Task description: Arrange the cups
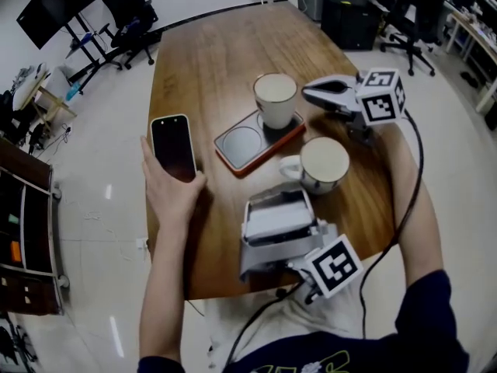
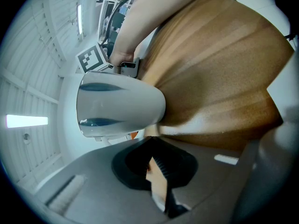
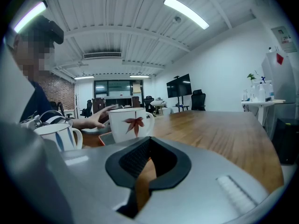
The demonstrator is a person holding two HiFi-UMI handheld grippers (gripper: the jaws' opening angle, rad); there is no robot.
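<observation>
A white cup with a red leaf (image 1: 276, 97) (image 3: 131, 124) stands on the right end of an orange tray (image 1: 242, 144) (image 3: 104, 137). A second white cup with blue stripes (image 1: 323, 164) (image 3: 56, 135) (image 2: 119, 104) stands on the table beside the tray, its handle to the left. My right gripper (image 1: 307, 93) (image 3: 148, 143) is shut and empty, level with the leaf cup's right side and a little apart from it. My left gripper (image 1: 281, 198) (image 2: 151, 142) lies on its side on the table below the striped cup, shut and empty, with no hand on it.
The person's left hand (image 1: 167, 193) rests on a black phone (image 1: 172, 147) at the table's left edge. The wooden table (image 1: 206, 61) stretches away behind the cups. Office chairs (image 1: 132, 14) and a black cabinet (image 1: 351, 18) stand on the floor beyond.
</observation>
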